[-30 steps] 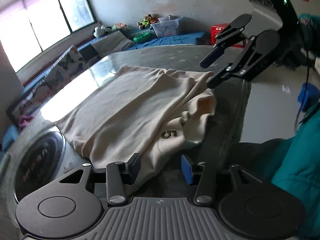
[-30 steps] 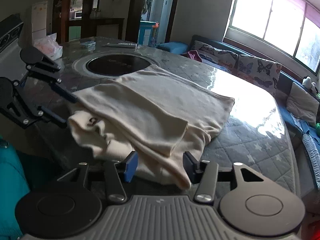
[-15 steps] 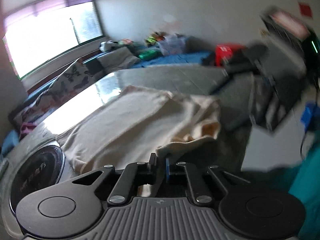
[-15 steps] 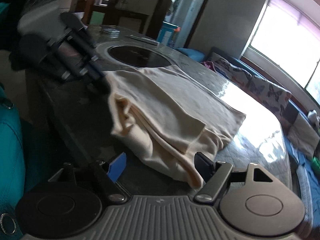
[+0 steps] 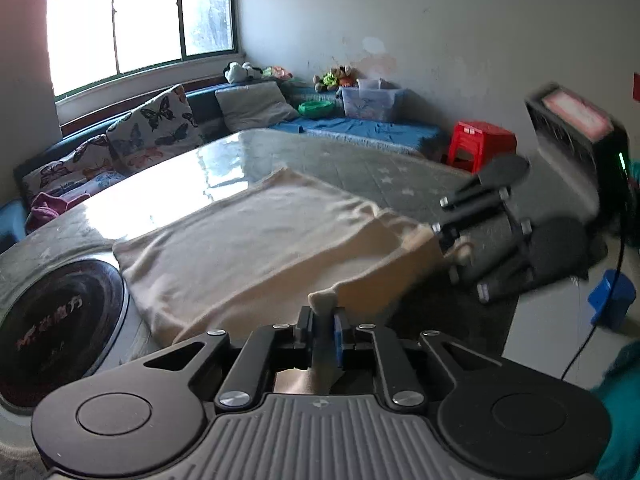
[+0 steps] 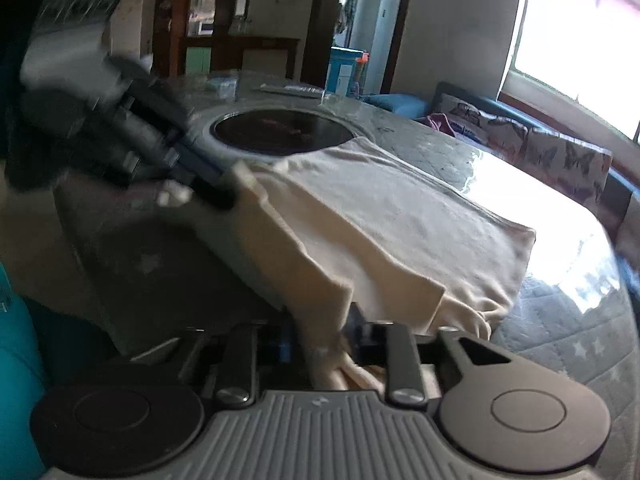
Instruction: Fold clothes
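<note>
A cream garment (image 5: 260, 248) lies spread on the grey quilted table (image 5: 360, 168). Its near edge is raised off the table and stretched between both grippers. My left gripper (image 5: 324, 328) is shut on one corner of that edge. In the left wrist view, my right gripper (image 5: 438, 236) bites the other corner. From the right wrist camera the garment (image 6: 380, 216) runs away from my right gripper (image 6: 320, 344), which is shut on bunched cloth. The left gripper (image 6: 224, 190) holds the far corner, blurred.
A round black inset (image 5: 48, 320) sits in the table beside the garment, also seen as the inset (image 6: 280, 132). Butterfly cushions (image 5: 152, 128) line a sofa under the window. A red stool (image 5: 480, 144) and a blue object (image 5: 612, 300) stand on the floor. A teal sleeve (image 6: 16, 360) is near.
Both grippers were open beside the rumpled near edge. The left shut on it first, then the right. The edge is now lifted and pulled taut between them.
</note>
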### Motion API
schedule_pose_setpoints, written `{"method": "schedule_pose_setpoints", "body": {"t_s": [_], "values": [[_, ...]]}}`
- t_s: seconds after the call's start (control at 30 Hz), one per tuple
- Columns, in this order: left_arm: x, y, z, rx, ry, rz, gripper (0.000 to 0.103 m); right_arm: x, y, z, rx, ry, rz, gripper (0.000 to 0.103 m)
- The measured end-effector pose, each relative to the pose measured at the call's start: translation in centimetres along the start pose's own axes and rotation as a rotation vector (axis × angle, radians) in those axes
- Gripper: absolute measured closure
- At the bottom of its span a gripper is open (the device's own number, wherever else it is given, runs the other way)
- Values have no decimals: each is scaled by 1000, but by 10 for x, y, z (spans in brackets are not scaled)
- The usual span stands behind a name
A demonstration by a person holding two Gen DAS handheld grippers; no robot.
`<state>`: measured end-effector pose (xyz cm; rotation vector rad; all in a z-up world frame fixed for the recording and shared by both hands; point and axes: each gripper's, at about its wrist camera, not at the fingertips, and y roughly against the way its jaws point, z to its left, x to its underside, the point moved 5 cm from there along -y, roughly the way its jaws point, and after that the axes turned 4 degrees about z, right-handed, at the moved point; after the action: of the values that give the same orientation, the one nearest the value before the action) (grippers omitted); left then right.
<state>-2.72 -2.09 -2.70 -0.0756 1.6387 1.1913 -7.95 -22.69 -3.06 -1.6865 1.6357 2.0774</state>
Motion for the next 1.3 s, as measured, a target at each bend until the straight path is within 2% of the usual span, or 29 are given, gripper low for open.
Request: {"method": "schedule_pose_setpoints", "body": {"t_s": [0.03,0.1,0.23,0.37,0.4,0.53,0.63,0.87,1.07,1.2,1.3], "values": [[4,1,-1,-8,-6,5,82,-2,-1,-3,-13,-19,4,86],[11,4,-4,-26,-17,16,77,-6,-1,-7,-21,-46,4,86],[23,7,-9,-75,-60,27,56,-15,0,-15,-31,-95,-8,87],[31,4,-11,-134,-116,42,57,-22,2,-19,-29,-116,-18,87],[33,3,-11,-145,-125,47,57,-23,2,-20,-26,-116,-20,87],[38,0,-3,-161,-126,65,86,-21,3,-16,-13,-121,-29,90],[37,6,-1,-153,-120,47,94,-19,10,-10,-4,-121,-51,92],[26,43,-12,-86,-113,-10,95,-20,48,3,6,-85,-106,93],[22,91,-28,5,-106,-42,95,-20,97,26,10,-20,-79,93],[13,95,-26,6,-111,-66,95,-32,106,27,24,4,-71,93],[1,85,-11,-14,-76,-68,95,-46,97,17,31,28,-72,93]]}}
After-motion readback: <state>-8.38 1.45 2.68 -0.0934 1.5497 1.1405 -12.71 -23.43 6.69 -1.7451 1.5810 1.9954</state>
